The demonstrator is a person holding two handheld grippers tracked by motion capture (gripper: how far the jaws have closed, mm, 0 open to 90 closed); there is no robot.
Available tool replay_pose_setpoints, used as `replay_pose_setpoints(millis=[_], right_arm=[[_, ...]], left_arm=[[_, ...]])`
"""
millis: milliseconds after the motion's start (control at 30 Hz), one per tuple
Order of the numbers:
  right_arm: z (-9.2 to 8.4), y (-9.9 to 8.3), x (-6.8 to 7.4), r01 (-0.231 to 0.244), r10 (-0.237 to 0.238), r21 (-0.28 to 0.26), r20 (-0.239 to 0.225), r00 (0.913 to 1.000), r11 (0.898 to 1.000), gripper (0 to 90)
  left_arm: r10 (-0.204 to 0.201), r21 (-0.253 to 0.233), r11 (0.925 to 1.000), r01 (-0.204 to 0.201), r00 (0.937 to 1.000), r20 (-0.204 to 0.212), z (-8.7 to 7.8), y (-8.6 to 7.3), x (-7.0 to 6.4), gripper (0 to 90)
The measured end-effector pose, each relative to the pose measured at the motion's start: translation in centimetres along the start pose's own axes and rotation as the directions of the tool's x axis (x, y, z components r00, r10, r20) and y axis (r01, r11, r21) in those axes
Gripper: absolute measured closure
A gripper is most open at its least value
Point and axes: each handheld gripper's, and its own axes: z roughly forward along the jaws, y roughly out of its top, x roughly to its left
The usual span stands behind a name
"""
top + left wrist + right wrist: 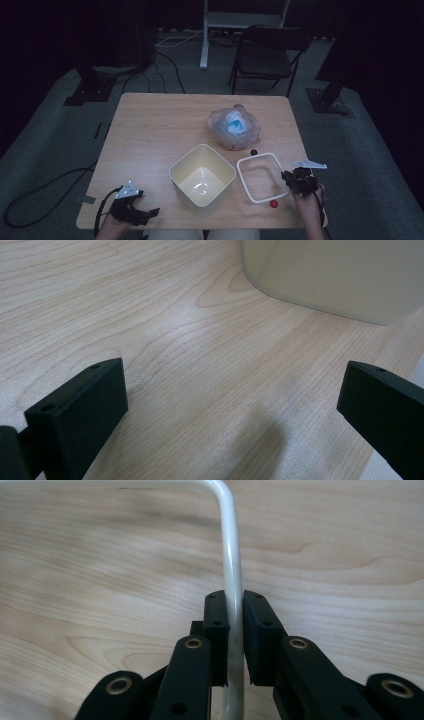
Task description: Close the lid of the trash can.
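The right gripper [234, 615] clamps the white frame's [248, 183] near-right edge, its long axis running away from the person; the left gripper [232, 405] gapes empty.

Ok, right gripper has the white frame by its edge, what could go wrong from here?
1. The right gripper pinches only the thin rim of the white frame at one side, so the frame may swing or slip as it lifts.
2. The red ball and black ball sit beside the frame; a swing could send them rolling.

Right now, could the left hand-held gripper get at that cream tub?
Probably yes: the left hand-held gripper is open, and bare table lies between it and the cream tub.
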Motion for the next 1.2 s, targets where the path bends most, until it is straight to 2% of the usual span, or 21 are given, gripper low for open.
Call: replay_pose_setpoints(millis=[233,533,867,1033,1100,1200], right_arm=[[-1.7,0.2,-0.1,-0.017,0.016,-0.042,-0.020,0.9997,0.999,81.4],[-3.3,1.3,-0.1,-0.030,0.025,-0.100,-0.053,0.9983,0.995,81.4],[-4.3,3.6,1.4,0.008,-0.022,-0.147,-0.094,0.9953,0.989,81.4],[-4.7,4.7,2.4,0.037,-0.056,-0.165,-0.108,0.9926,0.986,81.3],[-4.8,6.0,3.6,0.076,-0.098,-0.174,-0.122,0.9877,0.982,81.4],[-4.8,6.3,3.9,0.082,-0.105,-0.174,-0.124,0.9867,0.981,81.4]], left_arm=[[0.001,0.001,1.0000,-0.001,1.0000,-0.002,-0.1,0.0,0.0,0.4],[0.009,0.009,0.9999,-0.009,1.0000,-0.001,0.1,0.0,-0.1,0.4],[0.013,0.009,0.9999,-0.013,0.9999,-0.005,0.0,0.0,-0.2,0.4],[0.014,-0.002,0.9999,-0.014,0.9998,-0.011,-0.1,0.1,-0.2,0.4],[0.014,-0.004,0.9999,-0.014,0.9998,-0.012,0.0,0.1,-0.3,0.4],[0.015,-0.004,0.9999,-0.015,0.9998,-0.011,0.0,0.1,-0.3,0.4]])
